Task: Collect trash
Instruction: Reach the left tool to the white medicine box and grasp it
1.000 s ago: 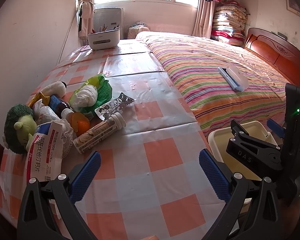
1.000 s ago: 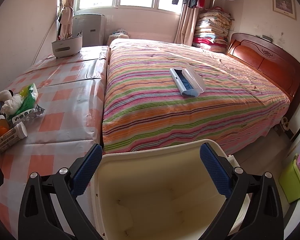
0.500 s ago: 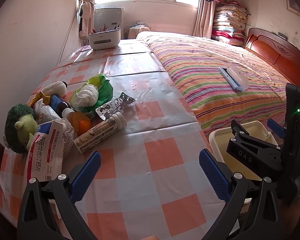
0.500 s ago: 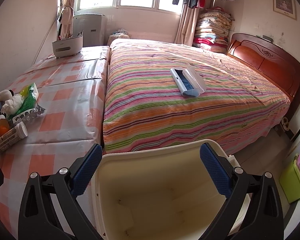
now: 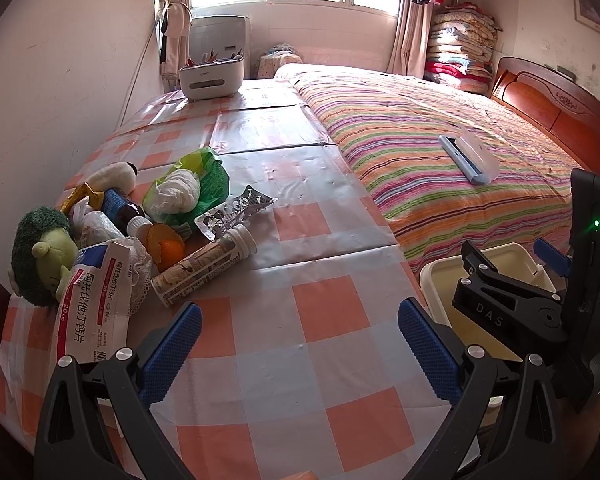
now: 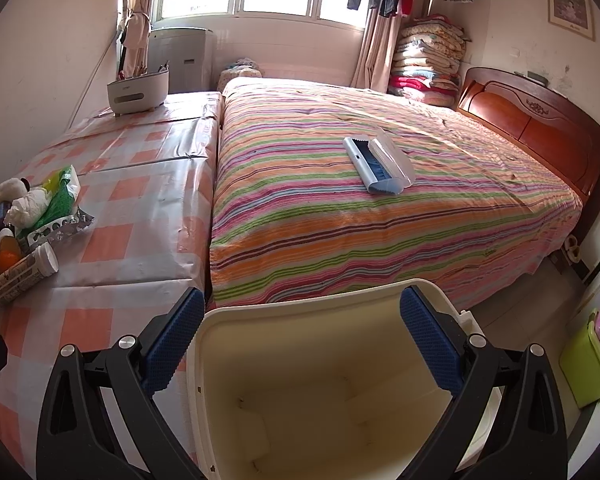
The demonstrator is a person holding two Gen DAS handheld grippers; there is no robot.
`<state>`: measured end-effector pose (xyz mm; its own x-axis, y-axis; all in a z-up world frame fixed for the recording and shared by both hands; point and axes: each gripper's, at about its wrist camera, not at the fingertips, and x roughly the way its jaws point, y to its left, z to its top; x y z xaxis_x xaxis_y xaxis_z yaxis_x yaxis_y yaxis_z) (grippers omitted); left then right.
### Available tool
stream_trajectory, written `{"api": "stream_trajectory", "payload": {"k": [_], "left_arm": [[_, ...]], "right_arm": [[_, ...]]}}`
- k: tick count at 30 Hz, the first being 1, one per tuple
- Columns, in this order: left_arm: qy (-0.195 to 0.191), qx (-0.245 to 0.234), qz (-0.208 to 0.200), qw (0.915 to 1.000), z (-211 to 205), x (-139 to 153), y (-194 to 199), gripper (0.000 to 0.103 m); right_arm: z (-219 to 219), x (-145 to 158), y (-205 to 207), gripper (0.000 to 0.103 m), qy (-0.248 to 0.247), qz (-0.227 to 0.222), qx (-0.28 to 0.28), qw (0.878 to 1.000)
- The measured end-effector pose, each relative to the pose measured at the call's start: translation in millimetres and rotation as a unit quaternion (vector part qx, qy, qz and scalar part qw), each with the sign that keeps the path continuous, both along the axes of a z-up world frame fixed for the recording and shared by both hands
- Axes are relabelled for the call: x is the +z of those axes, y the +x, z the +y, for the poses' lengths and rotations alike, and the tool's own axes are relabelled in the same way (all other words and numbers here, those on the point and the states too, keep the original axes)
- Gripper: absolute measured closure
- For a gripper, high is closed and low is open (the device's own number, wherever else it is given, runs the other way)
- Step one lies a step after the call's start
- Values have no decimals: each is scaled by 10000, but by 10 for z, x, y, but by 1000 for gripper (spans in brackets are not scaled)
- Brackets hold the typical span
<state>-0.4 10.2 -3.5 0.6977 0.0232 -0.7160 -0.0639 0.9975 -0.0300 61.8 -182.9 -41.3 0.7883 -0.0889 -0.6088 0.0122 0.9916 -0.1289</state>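
the left gripper [image 5: 298, 346] hangs over the checked table [image 5: 324, 312], jaws released and empty. the right gripper [image 6: 300, 340] waits wide apart above the cream bin [image 6: 320, 392]. the trash pile [image 5: 172, 224] lies far left; collecting seems not started, so the next move is a reach to the tube [image 5: 204, 266].

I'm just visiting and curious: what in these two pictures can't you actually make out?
- Bin: right view's bottom edge and the open right gripper cut off its floor.
- Pile: left view, items overlap, so lower ones are hidden.
- Tube print: too small to read.
- Right view: the pile is cut by the left edge.
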Motion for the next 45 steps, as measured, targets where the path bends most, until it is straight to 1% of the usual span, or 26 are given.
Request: {"api": "stream_trajectory", "payload": {"k": [15,22,32,37,40,45], "left_arm": [[44,58,-40,10000,36,45,-26,7],[93,182,-103,9997,106,111,-66,7],[194,393,-59,9990,250,117,-125,7],[309,547,-114,9980,379,156,-181,7],[291,636,-186,9974,511,206,-218,7],[254,877,-284,9954,794,285,-275,7]], "right_arm": [[31,12,-19,6,31,-27,57,10000],[69,33,-36,6,76,-43,122,9999],[126,50,-61,6,111,-46,218,9997],[202,55,-55,6,184,-29,345,9992],[267,59,-56,6,219,-18,464,9987],[402,87,-52,6,430,-5,820,9957]]}}
